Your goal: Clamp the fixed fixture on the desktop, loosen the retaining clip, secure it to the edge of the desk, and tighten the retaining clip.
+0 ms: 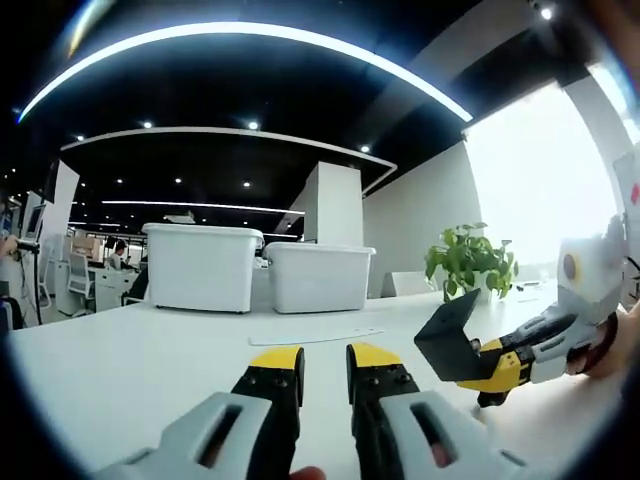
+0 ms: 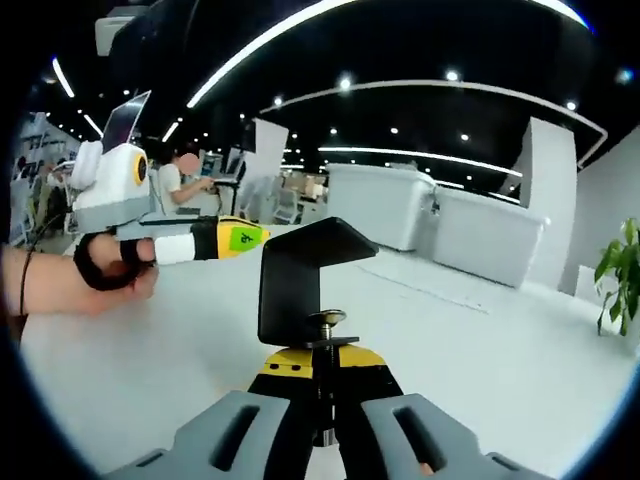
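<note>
Right gripper view shows the right gripper (image 2: 322,372) with its two jaws pressed together on the screw stem of the black fixture (image 2: 300,275), a C-shaped clamp that is held up above the white desk (image 2: 480,360), not resting on it. The left gripper (image 2: 258,236) comes into this view from the left, held in a person's hand (image 2: 95,275), near the fixture but apart from it. In the left gripper view its jaws stand a little apart and hold nothing. So the picking up seems done. The loosening of the retaining clip (image 2: 327,322), the fastening to the desk edge and the tightening appear still to be left.
</note>
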`<action>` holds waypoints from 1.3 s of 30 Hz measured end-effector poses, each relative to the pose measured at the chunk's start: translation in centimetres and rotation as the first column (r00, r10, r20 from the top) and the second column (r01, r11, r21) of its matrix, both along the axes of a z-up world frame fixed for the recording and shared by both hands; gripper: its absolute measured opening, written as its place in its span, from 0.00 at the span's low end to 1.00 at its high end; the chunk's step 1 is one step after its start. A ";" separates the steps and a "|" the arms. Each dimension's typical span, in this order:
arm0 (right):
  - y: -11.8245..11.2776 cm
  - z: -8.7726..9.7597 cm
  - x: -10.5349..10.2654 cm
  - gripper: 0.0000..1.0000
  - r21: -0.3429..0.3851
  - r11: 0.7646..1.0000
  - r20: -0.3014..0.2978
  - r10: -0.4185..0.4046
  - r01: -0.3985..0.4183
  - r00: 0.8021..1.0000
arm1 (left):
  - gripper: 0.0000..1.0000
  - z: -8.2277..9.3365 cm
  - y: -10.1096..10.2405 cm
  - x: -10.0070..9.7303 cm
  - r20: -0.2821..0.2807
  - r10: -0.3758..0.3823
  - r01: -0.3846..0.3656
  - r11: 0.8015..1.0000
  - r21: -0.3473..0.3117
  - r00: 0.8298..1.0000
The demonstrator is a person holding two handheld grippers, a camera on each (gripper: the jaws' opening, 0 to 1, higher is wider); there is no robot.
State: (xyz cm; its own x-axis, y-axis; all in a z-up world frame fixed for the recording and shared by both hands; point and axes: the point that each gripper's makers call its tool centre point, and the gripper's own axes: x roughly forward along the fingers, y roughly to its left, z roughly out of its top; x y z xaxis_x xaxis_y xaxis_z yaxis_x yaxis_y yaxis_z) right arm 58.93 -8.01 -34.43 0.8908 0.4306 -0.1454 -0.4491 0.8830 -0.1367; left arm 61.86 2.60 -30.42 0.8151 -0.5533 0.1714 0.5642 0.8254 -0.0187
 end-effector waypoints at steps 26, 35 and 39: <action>0.0 4.1 -3.9 0.03 0.137 0.988 0.110 0.061 -0.076 0.992 | 0.17 0.0 -0.1 -0.2 0.010 -0.005 0.004 1.000 0.010 1.000; 0.3 4.8 -6.3 0.03 0.205 0.973 0.107 0.085 -0.106 0.991 | 0.17 0.0 -0.1 -0.3 0.011 -0.002 0.002 1.000 0.009 1.000; 0.0 5.3 -7.2 0.03 0.232 0.966 0.112 0.087 -0.111 0.990 | 0.16 0.1 0.0 -0.3 0.018 0.001 -0.001 1.000 0.004 1.000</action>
